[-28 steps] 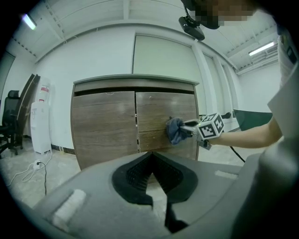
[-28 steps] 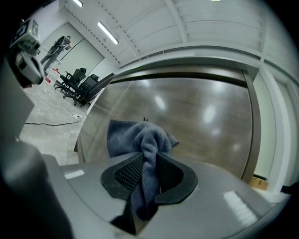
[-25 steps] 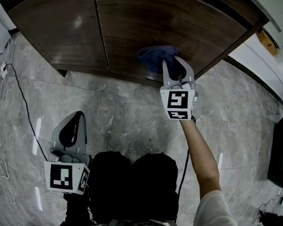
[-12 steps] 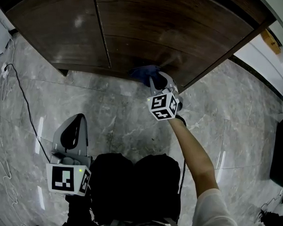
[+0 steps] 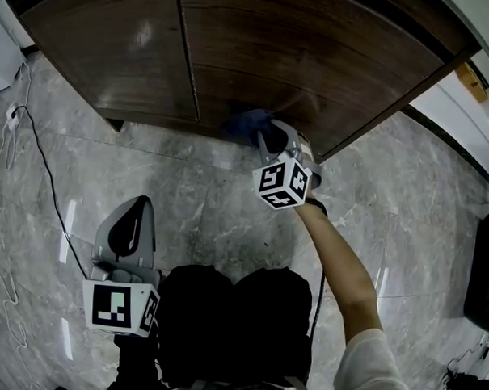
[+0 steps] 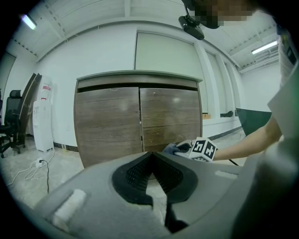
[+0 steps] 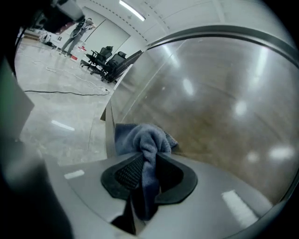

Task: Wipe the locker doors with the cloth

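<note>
The locker has two dark wood doors, the left door and the right door. My right gripper is shut on a blue cloth and holds it against the bottom edge of the right door, near the seam between the doors. In the right gripper view the cloth bunches out ahead of the jaws against the glossy door. My left gripper hangs low over the floor, well back from the locker, shut with nothing in it. From the left gripper view both doors and the cloth show.
The grey marble floor runs up to the locker's foot. A black cable trails across it at the left. A white appliance stands left of the locker. Office chairs stand far off. A dark object is at the right edge.
My right gripper has carried the cloth down the right door, from about mid-height to its bottom edge and a little left, rolling as it went. The left gripper has stayed put.
</note>
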`<state>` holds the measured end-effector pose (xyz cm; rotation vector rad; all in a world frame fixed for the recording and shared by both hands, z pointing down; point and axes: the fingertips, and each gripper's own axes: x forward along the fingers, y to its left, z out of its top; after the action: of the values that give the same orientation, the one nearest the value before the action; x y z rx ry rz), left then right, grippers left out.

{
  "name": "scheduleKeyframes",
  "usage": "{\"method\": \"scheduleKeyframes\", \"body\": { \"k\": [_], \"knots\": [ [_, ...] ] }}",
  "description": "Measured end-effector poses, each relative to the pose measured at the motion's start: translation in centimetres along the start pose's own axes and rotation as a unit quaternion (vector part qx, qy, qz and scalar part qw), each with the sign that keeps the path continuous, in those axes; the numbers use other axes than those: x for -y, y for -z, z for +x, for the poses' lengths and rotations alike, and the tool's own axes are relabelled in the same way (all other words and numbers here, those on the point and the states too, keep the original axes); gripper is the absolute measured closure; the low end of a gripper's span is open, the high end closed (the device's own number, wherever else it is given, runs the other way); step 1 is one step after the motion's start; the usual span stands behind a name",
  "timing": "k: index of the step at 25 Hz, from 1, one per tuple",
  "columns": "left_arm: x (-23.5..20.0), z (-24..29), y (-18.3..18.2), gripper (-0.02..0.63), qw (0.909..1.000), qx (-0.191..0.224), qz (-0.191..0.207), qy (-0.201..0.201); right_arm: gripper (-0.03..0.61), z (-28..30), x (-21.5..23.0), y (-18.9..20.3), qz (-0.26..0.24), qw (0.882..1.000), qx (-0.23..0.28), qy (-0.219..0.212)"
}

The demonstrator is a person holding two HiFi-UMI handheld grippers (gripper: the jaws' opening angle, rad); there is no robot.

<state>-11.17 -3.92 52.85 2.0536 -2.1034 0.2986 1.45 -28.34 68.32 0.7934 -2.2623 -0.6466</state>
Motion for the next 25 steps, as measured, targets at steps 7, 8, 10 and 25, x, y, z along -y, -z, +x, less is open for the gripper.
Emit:
{"method": "scheduleKeyframes", "body": {
  "k": [7, 8, 10, 25],
  "knots": [
    [0.1, 0.1, 0.6, 0.611, 0.9999, -0.001, -0.012, 0.003, 0.499, -4.5, 7.3, -10.1, -0.005, 0.996, 0.073, 0.053],
    [0.0, 0.1, 0.6, 0.611, 0.9999, -0.002, -0.013, 0.004, 0.499, -5.2, 8.5, -11.6, -0.002, 0.995, 0.082, 0.06],
    [-0.2, 0.1, 0.5, 0.611, 0.9999, -0.001, -0.014, 0.003, 0.499, -6.5, 10.8, -14.7, 0.001, 0.992, 0.102, 0.072],
    [-1.1, -0.4, 0.7, 0.611, 0.9998, 0.003, -0.02, -0.007, 0.497, -10.4, 18.5, -27.5, -0.022, 0.967, 0.203, 0.151]
  ]
}}
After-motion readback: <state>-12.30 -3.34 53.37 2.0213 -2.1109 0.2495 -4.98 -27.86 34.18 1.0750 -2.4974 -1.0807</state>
